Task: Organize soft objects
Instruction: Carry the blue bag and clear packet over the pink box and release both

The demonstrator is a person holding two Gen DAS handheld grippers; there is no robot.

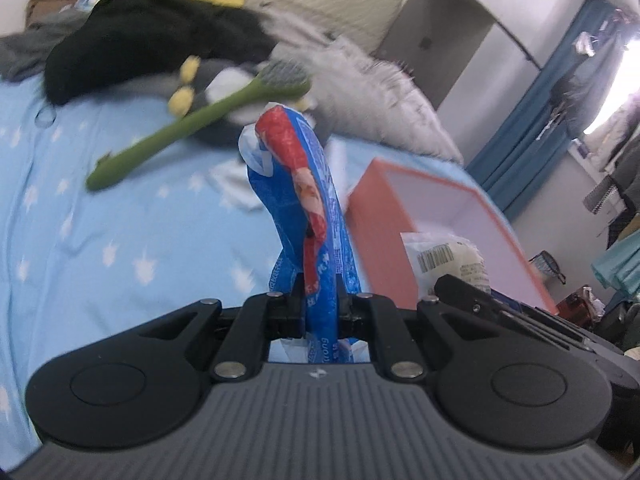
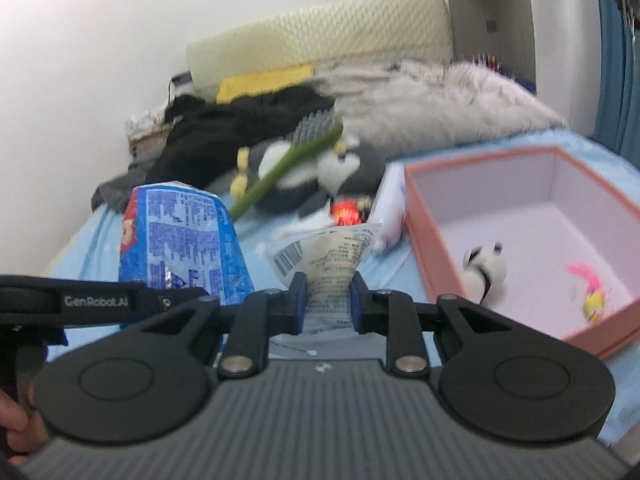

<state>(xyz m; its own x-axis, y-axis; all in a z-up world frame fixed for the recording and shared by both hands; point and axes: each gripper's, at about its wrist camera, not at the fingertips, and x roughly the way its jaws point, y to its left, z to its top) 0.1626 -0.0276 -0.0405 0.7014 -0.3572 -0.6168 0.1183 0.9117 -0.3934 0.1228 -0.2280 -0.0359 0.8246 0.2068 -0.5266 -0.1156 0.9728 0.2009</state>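
My left gripper is shut on a blue and red snack packet, held upright above the blue star bedsheet; the packet also shows in the right wrist view. My right gripper is shut on a clear plastic bag with a pale soft item and a barcode label, also seen in the left wrist view. A salmon box with a pale inside lies on the bed to the right; it holds a small panda plush and a pink and yellow toy.
A green long-handled brush rests on a penguin plush. Black clothing, a fluffy white blanket and a yellow item lie at the back. A white tube lies beside the box.
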